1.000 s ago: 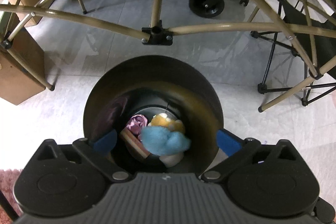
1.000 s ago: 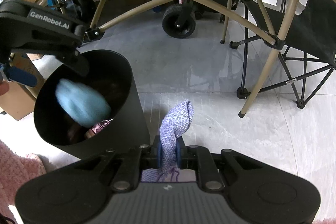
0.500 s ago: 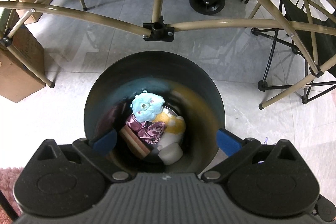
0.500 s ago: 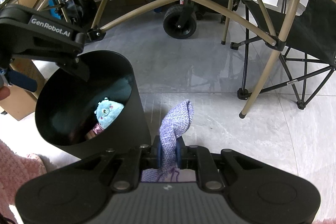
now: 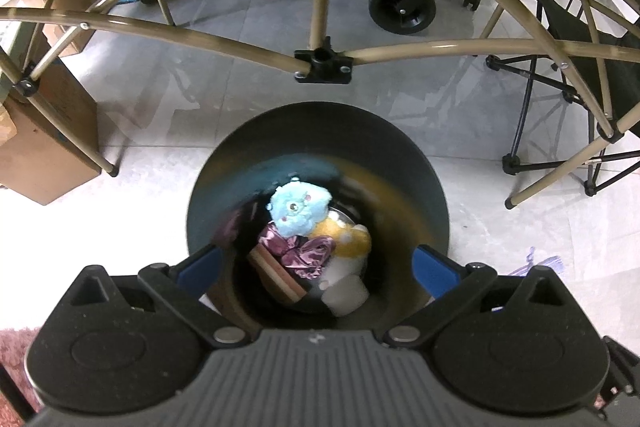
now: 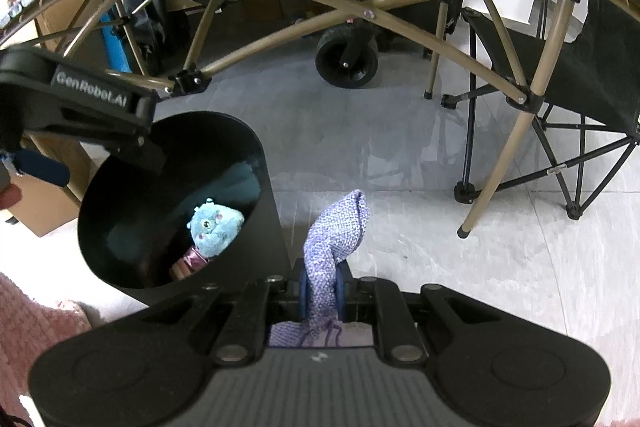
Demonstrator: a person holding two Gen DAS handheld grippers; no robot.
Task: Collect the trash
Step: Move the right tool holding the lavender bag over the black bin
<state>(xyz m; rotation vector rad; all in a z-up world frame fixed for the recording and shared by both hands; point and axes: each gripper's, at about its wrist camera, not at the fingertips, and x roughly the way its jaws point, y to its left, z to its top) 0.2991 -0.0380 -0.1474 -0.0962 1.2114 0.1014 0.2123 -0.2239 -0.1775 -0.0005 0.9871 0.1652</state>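
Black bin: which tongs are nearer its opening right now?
Left. The left tongs hang open right over the black bin. The right tongs, shut on the purple cloth, sit beside the bin's outer wall.

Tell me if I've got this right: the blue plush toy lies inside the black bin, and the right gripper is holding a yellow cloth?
Not quite. The cloth pinched in the right gripper is purple, as the right wrist view shows. The blue plush toy does lie inside the black bin.

Right hand-held gripper (image 6: 322, 293) pinches purple cloth (image 6: 334, 231) beside black bin (image 6: 264, 227).
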